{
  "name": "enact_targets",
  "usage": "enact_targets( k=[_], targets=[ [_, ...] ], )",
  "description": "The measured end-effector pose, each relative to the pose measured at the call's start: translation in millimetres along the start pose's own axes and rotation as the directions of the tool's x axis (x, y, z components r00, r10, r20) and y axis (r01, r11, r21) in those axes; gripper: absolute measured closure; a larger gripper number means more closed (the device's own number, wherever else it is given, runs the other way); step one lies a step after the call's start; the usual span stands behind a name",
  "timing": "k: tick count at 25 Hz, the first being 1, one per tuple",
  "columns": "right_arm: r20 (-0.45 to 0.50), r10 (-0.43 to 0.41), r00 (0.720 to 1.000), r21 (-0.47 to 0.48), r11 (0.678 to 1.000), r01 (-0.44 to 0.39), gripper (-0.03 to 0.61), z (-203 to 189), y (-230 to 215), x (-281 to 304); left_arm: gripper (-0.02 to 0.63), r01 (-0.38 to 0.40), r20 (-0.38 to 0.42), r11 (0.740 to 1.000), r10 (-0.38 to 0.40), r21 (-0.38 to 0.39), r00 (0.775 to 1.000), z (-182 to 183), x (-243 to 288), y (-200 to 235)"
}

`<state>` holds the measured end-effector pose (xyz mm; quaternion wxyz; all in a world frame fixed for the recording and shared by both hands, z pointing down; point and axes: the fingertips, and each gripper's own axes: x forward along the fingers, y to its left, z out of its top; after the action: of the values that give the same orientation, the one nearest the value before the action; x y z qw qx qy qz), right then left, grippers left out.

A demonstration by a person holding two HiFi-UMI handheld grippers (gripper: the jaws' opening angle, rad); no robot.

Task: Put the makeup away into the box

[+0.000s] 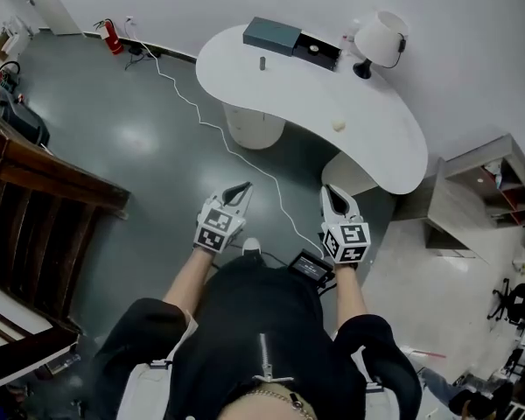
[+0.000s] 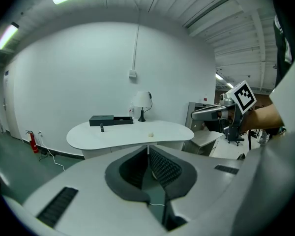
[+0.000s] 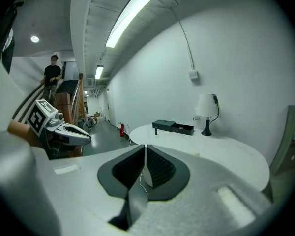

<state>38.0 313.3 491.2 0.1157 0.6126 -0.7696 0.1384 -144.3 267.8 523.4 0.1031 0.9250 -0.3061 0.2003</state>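
Step in hand, as judged: approach, nothing picked up yet. The left gripper (image 1: 242, 188) and right gripper (image 1: 330, 191) are both held out over the floor, well apart from the white counter (image 1: 381, 143). Each has its fingers together with nothing between them. Task items sit on the counter: a small dark upright tube (image 1: 262, 63) just in front of the dark box (image 1: 289, 41), and a small pale round piece (image 1: 339, 125) near the front edge, well apart from the box. The box seems open on its right half; contents too small to tell. Next move calls for closing in on the counter, parting the fingers and lining one gripper up on the nearer pale piece or the tube. Around: a white lamp (image 1: 381, 35) just beside the box, a thin white cable (image 1: 245, 160) trailing across the floor toward the person (trip or snag risk), a wooden railing (image 1: 52, 182) to the left.
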Motion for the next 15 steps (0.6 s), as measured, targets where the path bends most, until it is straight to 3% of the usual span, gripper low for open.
enact_targets(
  k=[15],
  targets=[
    [-0.001,-0.059,0.998,0.032,0.998,0.059,0.571,21,-41,72,0.592,0.071,-0.017,0.997,-0.070,0.008,0.997,25,73,51]
  ],
)
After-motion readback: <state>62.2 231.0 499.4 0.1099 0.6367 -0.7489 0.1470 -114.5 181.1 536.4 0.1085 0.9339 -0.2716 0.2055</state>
